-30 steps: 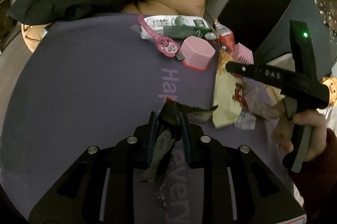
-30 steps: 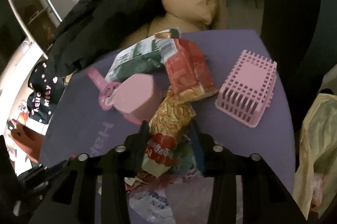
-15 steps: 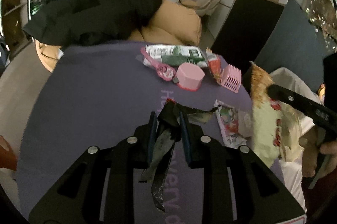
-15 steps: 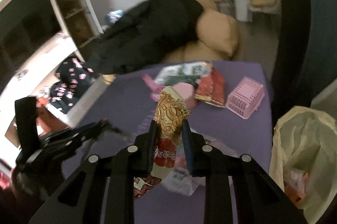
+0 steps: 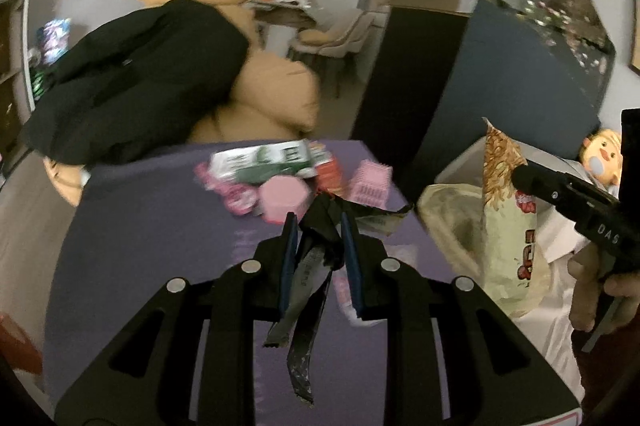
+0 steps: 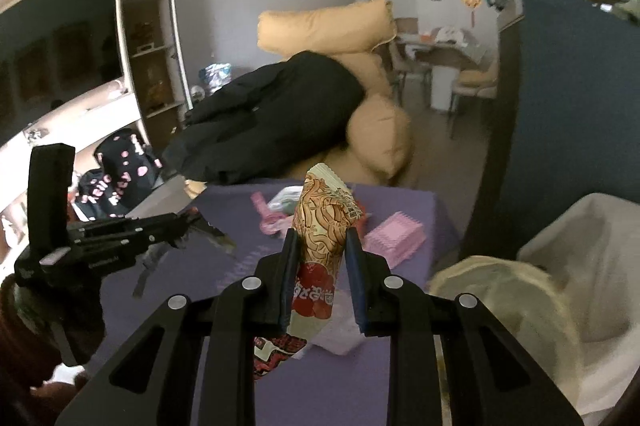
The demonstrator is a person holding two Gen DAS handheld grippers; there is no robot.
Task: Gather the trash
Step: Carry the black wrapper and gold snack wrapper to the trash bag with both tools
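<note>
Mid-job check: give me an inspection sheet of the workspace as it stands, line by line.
Surface: purple table, pale lettering on it.
Job's things: dark wrapper in the left gripper; noodle packet in the right gripper; trash bag open, to the right of the table.
Clutter: green-and-white packet, red packet, pink box, pink basket, pink round item and a pale wrapper on the table.
Grippers: both shut on trash, held above the table.
Cables: nothing seen.
Surroundings: black jacket over tan cushions; shelves; dining chairs; doll.
</note>
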